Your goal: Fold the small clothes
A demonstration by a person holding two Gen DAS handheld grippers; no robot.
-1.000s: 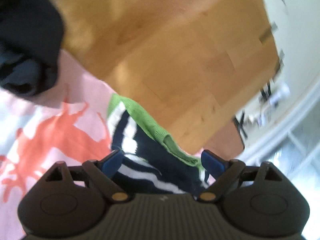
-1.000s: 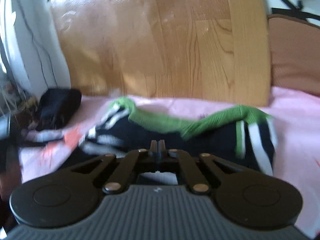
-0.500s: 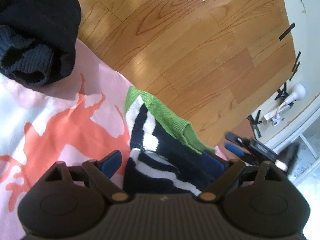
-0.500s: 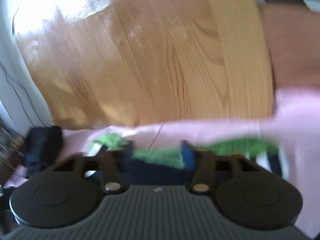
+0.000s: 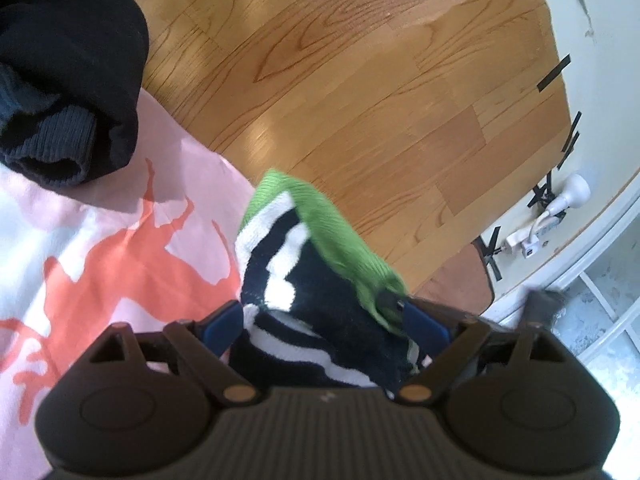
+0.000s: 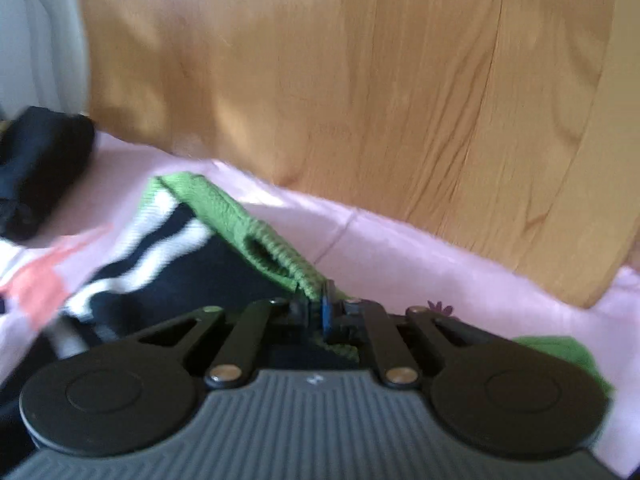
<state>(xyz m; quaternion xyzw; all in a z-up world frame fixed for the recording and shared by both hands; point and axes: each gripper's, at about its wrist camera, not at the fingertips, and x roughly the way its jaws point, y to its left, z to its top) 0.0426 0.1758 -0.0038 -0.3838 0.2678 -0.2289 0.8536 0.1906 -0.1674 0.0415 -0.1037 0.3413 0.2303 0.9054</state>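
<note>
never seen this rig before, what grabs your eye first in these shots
The striped sock with its bright green cuff stands out, lying on the pink sheet; the right gripper is pinched on that cuff. The left gripper sits open around the sock, and a dark bundle lies at the sheet's far-left edge.

No readable text, label, brand name or number is showing in either view. A small pale mark is sitting on the ribbed housing of each hand-held gripper, but it is too small and blurred to be read as a letter or logo.
</note>
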